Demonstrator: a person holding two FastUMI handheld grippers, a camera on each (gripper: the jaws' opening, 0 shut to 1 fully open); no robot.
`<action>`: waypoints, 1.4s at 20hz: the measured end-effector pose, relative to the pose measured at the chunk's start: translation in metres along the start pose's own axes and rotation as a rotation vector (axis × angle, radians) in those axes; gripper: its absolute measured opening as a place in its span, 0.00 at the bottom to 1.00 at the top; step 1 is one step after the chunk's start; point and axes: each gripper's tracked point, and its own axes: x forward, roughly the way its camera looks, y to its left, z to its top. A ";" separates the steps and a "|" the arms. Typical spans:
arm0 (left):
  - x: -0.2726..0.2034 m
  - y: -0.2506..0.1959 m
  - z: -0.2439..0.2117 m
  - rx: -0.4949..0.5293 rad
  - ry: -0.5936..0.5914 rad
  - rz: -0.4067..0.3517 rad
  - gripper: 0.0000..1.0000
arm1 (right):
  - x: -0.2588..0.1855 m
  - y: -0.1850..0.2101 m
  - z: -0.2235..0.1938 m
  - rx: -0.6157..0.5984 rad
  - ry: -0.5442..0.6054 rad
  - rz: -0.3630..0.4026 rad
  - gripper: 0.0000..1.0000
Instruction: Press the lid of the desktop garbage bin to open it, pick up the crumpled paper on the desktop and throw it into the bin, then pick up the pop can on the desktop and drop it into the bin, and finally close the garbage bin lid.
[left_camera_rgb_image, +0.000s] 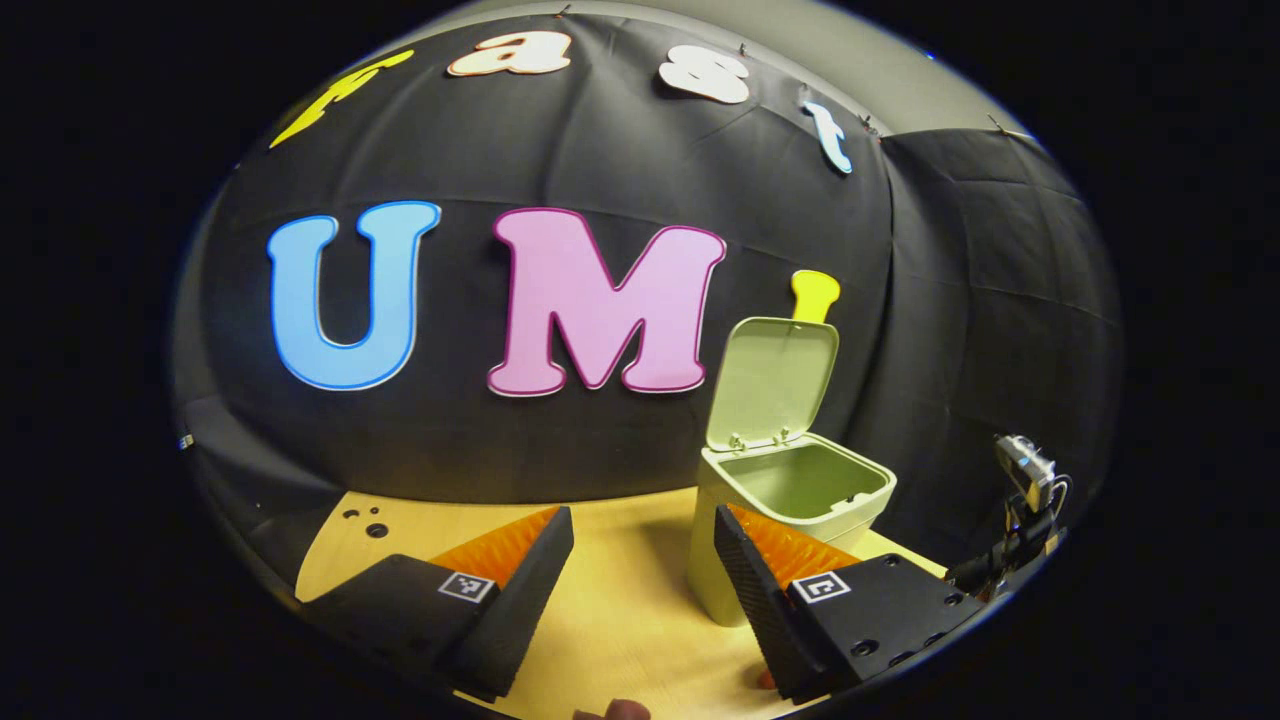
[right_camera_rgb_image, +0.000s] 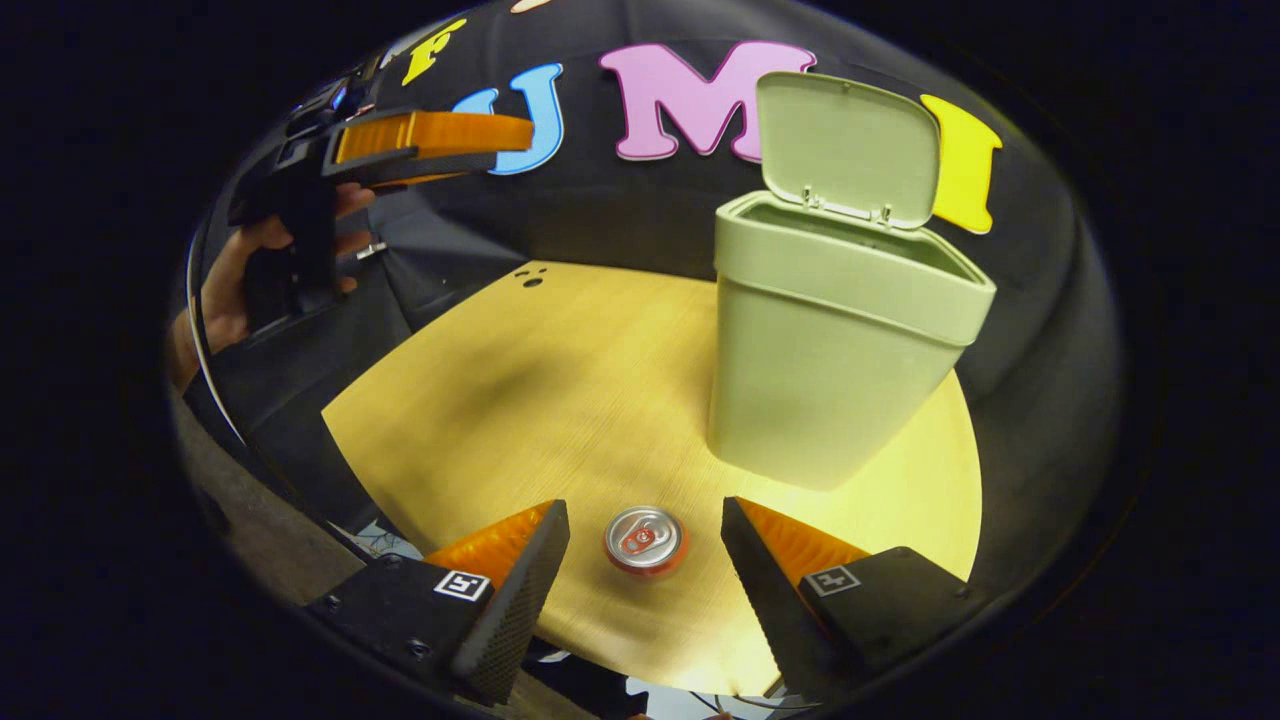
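Pop can (right_camera_rgb_image: 645, 541) upright — top skyward, between open right claw (right_camera_rgb_image: 645, 560) fingers

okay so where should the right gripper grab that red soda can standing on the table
Grip the red aluminium pop can across its round side wall, coming down from above. It stands upright, silver top facing up, already between the open right gripper fingers, so they can close on opposite sides.

A wooden table (right_camera_rgb_image: 560, 400) bears the open bin (right_camera_rgb_image: 830, 360) and upright pop can (right_camera_rgb_image: 645, 540).
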 end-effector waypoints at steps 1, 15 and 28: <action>-0.004 0.006 -0.001 0.003 0.002 0.016 0.92 | 0.006 0.001 -0.007 -0.016 0.021 0.001 0.98; -0.035 0.059 -0.022 -0.018 0.049 0.123 0.92 | 0.063 -0.006 -0.061 -0.093 0.191 -0.014 0.98; -0.034 0.064 -0.033 -0.054 0.064 0.137 0.92 | 0.012 -0.007 0.021 -0.065 0.053 -0.005 0.82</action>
